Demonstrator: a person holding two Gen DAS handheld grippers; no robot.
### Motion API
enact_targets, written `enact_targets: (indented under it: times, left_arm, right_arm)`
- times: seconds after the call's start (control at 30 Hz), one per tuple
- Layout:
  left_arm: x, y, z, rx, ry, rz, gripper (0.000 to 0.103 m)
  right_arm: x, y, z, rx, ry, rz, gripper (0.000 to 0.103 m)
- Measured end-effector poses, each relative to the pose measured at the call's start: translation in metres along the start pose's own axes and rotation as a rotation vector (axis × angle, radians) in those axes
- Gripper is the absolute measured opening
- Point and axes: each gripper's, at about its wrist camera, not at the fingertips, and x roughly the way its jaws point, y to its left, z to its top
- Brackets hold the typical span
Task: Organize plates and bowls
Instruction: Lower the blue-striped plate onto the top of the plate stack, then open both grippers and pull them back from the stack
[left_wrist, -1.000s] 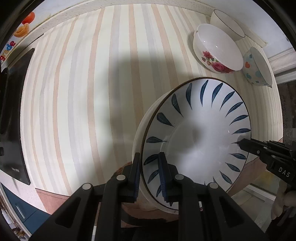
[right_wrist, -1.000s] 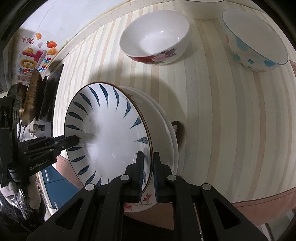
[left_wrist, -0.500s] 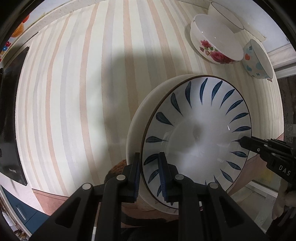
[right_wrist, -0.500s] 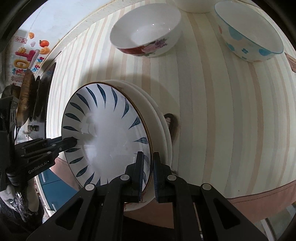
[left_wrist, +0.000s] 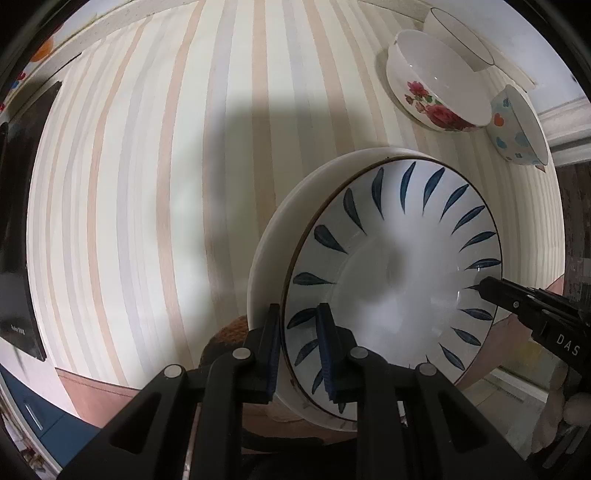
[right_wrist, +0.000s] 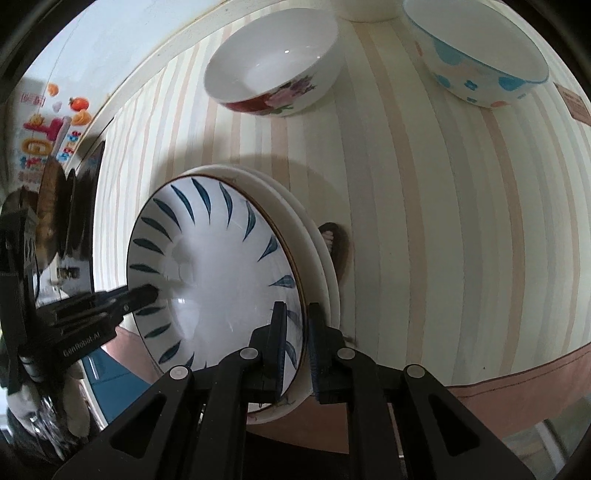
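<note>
A stack of plates is held between both grippers above the striped table. Its top is a white plate with blue leaf marks, with plain white plates under it. My left gripper is shut on the stack's near rim. My right gripper is shut on the opposite rim, and it shows in the left wrist view. A rose-patterned bowl, a blue-spotted bowl and a white bowl with a dark rim stand at the table's far side.
The striped tablecloth covers the table, its front edge hanging near me. A dark flat device lies at the table's left edge. A small dark object lies on the table just under the stack.
The stack and both grippers have shifted slightly forward over the table toward the bowls. Both grips are unchanged.
</note>
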Motion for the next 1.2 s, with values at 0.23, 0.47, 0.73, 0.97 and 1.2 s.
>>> enact_targets:
  times: [0.23, 0.47, 0.73, 0.97, 1.2]
  left_arm:
    - [-0.005, 0.005, 0.000, -0.023, 0.006, 0.020, 0.017]
    - [-0.031, 0.002, -0.010, 0.001, -0.062, 0.081, 0.017]
    - [-0.104, -0.002, -0.066, 0.062, -0.205, 0.083, 0.034]
    - [-0.144, -0.006, -0.097, 0.064, -0.296, 0.053, 0.086]
    - [-0.175, -0.017, -0.135, 0.065, -0.380, 0.040, 0.091]
  right_arm:
    - [-0.001, 0.004, 0.003, 0.023, -0.002, -0.023, 0.020]
    - [-0.021, 0.024, -0.007, -0.024, -0.046, -0.094, 0.024]
    - [-0.090, 0.068, -0.068, -0.120, -0.172, -0.165, 0.070]
    - [-0.136, 0.092, -0.116, -0.104, -0.275, -0.175, 0.089]
    - [-0.174, 0.106, -0.157, -0.084, -0.344, -0.200, 0.092]
